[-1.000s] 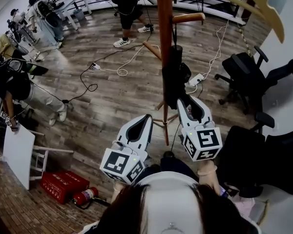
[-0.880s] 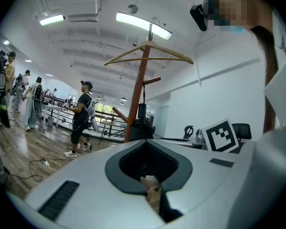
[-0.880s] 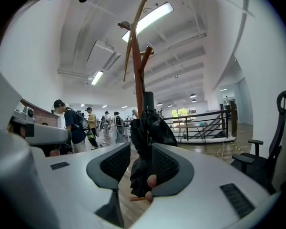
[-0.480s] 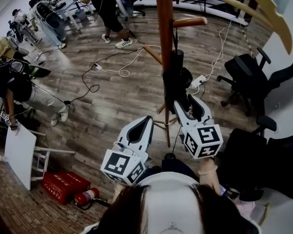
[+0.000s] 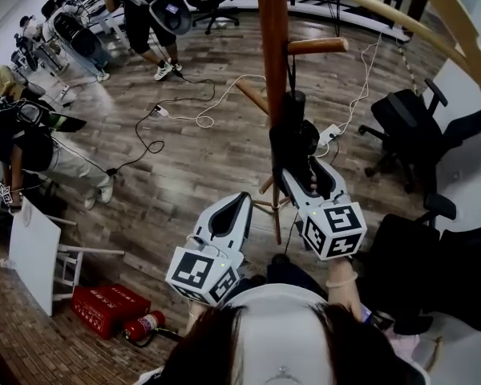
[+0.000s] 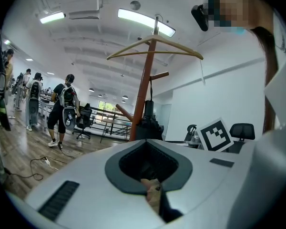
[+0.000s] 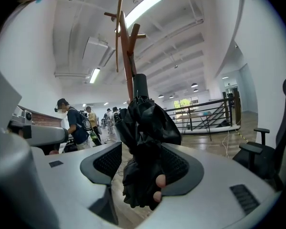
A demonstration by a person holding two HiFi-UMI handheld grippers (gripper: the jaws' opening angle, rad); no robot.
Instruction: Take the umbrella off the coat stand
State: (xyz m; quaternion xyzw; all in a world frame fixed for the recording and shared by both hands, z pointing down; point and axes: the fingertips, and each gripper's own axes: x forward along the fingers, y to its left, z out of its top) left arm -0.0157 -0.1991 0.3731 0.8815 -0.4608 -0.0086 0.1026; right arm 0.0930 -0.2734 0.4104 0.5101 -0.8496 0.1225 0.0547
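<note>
A folded black umbrella (image 5: 293,139) hangs on the brown wooden coat stand (image 5: 271,46), beside the pole. My right gripper (image 5: 309,171) reaches level to the umbrella's lower part. Its jaws have just been opening, and they stand open with the umbrella (image 7: 145,137) between them; a gap shows at the left pad. In the left gripper view the stand (image 6: 143,87) and the umbrella (image 6: 148,123) are ahead. My left gripper (image 5: 240,197) hangs shut and empty to the left of the stand, apart from it.
A wooden hanger (image 5: 369,2) sits on top of the stand. Black office chairs (image 5: 405,123) crowd the right. Cables (image 5: 200,111) run over the wooden floor. A red box (image 5: 100,305), a fire extinguisher (image 5: 144,325) and a white board (image 5: 34,255) lie at the left. People stand behind.
My right gripper's jaws have spread wider around the umbrella and the gripper has sunk a little. A person at the back has walked to the left.
</note>
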